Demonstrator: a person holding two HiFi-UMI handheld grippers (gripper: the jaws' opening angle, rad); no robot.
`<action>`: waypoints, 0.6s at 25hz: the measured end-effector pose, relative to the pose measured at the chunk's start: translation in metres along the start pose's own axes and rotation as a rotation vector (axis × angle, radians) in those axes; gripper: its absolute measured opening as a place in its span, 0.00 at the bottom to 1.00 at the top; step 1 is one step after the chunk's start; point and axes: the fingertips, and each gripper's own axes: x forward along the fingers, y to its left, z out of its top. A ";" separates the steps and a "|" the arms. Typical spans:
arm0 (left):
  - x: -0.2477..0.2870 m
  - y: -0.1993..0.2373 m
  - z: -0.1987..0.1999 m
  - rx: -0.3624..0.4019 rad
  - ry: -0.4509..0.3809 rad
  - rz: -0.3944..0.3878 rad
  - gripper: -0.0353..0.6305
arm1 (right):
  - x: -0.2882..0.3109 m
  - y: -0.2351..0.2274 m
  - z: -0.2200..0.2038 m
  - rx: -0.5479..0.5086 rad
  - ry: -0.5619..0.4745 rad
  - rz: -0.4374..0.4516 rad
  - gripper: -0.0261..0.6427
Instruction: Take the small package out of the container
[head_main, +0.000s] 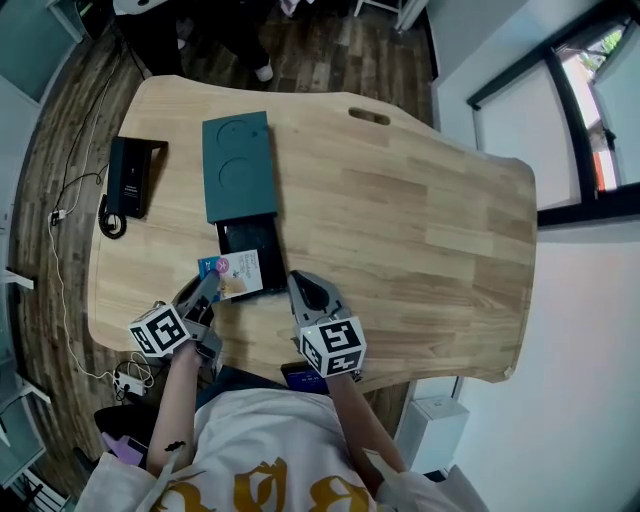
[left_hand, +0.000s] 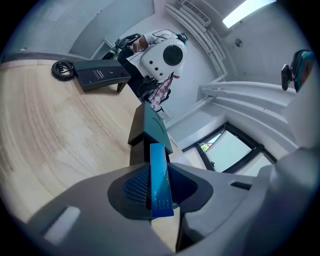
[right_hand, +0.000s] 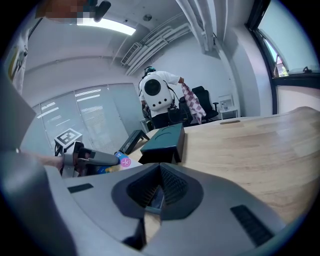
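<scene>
A dark teal container (head_main: 238, 165) lies on the wooden table (head_main: 420, 250) with its black drawer (head_main: 250, 236) pulled out toward me. Just in front of the drawer, the small blue and white package (head_main: 235, 274) is held at its left edge by my left gripper (head_main: 207, 290). In the left gripper view the package (left_hand: 160, 185) stands edge-on between the jaws of that gripper (left_hand: 159, 172), which is shut on it. My right gripper (head_main: 300, 285) hovers to the right of the package, shut and empty. From the right gripper view (right_hand: 154, 197) the container (right_hand: 164, 137) and the held package (right_hand: 117, 160) show ahead.
A black desk phone (head_main: 130, 178) with a coiled cord (head_main: 112, 218) sits at the table's left edge. A slot (head_main: 369, 116) is cut into the far edge of the table. A person in white (right_hand: 155, 92) stands beyond the table. The table's near edge runs under my grippers.
</scene>
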 end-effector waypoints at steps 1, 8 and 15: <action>-0.001 -0.001 0.000 -0.009 -0.005 -0.008 0.19 | -0.001 -0.001 0.000 -0.001 0.001 -0.004 0.05; -0.001 -0.020 0.009 -0.134 -0.077 -0.080 0.19 | -0.011 -0.007 0.000 -0.078 0.004 -0.073 0.05; -0.004 -0.047 0.012 -0.199 -0.107 -0.168 0.19 | -0.018 -0.004 0.008 -0.110 -0.012 -0.111 0.05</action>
